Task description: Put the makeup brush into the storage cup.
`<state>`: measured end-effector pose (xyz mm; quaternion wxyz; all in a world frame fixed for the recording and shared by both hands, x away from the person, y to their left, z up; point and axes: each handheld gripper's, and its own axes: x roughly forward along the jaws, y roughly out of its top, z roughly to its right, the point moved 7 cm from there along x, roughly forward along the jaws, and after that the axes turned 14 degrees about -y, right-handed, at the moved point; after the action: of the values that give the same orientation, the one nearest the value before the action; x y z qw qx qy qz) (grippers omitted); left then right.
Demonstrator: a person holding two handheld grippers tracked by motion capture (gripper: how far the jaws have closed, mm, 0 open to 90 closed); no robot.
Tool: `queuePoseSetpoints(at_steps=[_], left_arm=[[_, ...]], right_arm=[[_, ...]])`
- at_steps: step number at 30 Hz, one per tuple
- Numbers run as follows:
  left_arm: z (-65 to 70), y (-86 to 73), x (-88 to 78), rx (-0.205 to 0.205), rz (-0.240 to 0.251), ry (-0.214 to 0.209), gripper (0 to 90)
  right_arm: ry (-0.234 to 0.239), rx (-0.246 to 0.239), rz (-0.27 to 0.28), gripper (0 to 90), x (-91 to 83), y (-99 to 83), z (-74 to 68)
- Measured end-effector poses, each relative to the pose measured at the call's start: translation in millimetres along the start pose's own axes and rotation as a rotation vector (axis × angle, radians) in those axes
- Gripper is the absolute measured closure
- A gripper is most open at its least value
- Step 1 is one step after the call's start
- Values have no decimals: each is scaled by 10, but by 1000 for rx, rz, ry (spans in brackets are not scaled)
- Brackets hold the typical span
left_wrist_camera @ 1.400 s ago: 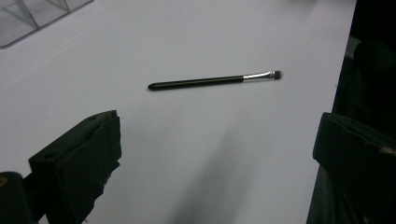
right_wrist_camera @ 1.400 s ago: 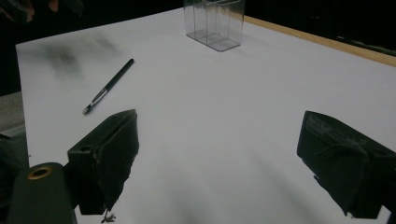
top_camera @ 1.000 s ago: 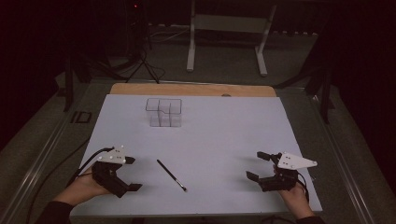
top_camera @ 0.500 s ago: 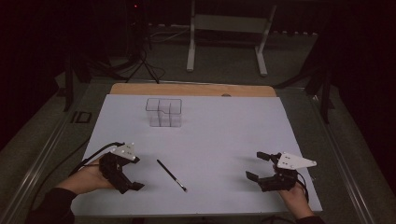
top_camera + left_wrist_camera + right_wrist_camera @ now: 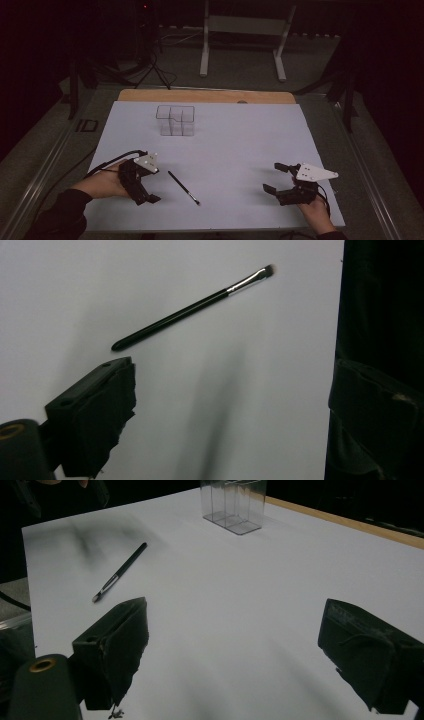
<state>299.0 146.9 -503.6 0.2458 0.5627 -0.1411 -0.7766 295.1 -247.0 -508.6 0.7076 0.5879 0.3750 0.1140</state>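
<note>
Makeup brush [image 5: 183, 187] lies near the table's [image 5: 240, 145] front edge, just beside your spread, empty left gripper [image 5: 144, 192]. Light, thin, stiff, likely slippery: pinch mid-handle. Right gripper [image 5: 274, 177] likewise spread.

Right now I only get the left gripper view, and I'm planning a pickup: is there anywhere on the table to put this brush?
Observer: Yes, a clear compartment box stands upright at the far side of the table, beyond the brush.
Operator: Where is the other hand-held gripper?
Observer: The right hand-held gripper is by the near right edge, jaws open, well apart from the brush.
Operator: Which brush end faces the box?
Observer: The handle end; the bristles point toward the near edge.
</note>
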Motion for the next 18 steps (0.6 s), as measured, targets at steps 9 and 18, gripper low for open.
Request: queuePoseSetpoints(at_steps=[9, 18], left_arm=[[-63, 95, 110, 81, -85, 11, 70], [-125, 216, 277, 179, -205, 6, 88]], right_arm=[[2, 5, -4, 127, 6, -5, 0], [5, 7, -8, 127, 8, -11, 0]])
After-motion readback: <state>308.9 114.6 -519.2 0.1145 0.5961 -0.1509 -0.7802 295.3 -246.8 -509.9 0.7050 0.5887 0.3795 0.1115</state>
